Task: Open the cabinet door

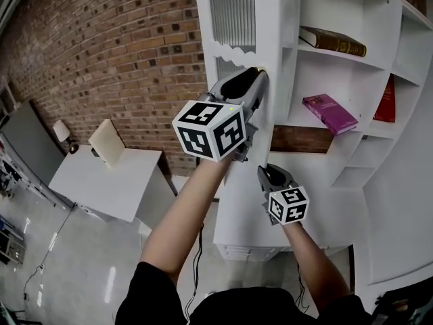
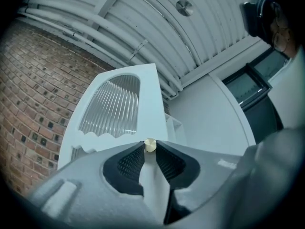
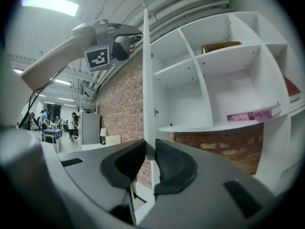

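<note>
The white cabinet door (image 1: 237, 19), with a ribbed glass panel (image 2: 112, 106), stands swung out edge-on from the open shelving. My left gripper (image 1: 260, 80) is shut on the door's free edge right at the small brass knob (image 2: 149, 145), with the pads (image 2: 127, 165) on either side of the edge. Lower down the same edge, my right gripper (image 1: 267, 175) is shut on the door (image 3: 147, 80), the thin white panel pinched between its jaws. In the right gripper view the left gripper (image 3: 128, 39) shows high up on the door.
Open white shelves (image 1: 352, 66) hold a brown book (image 1: 333, 41), a magenta book (image 1: 329, 112) and a red book (image 1: 385, 100). A brick wall (image 1: 101, 46) runs behind. A white table (image 1: 108, 178) stands down to the left, and people show far off in the right gripper view.
</note>
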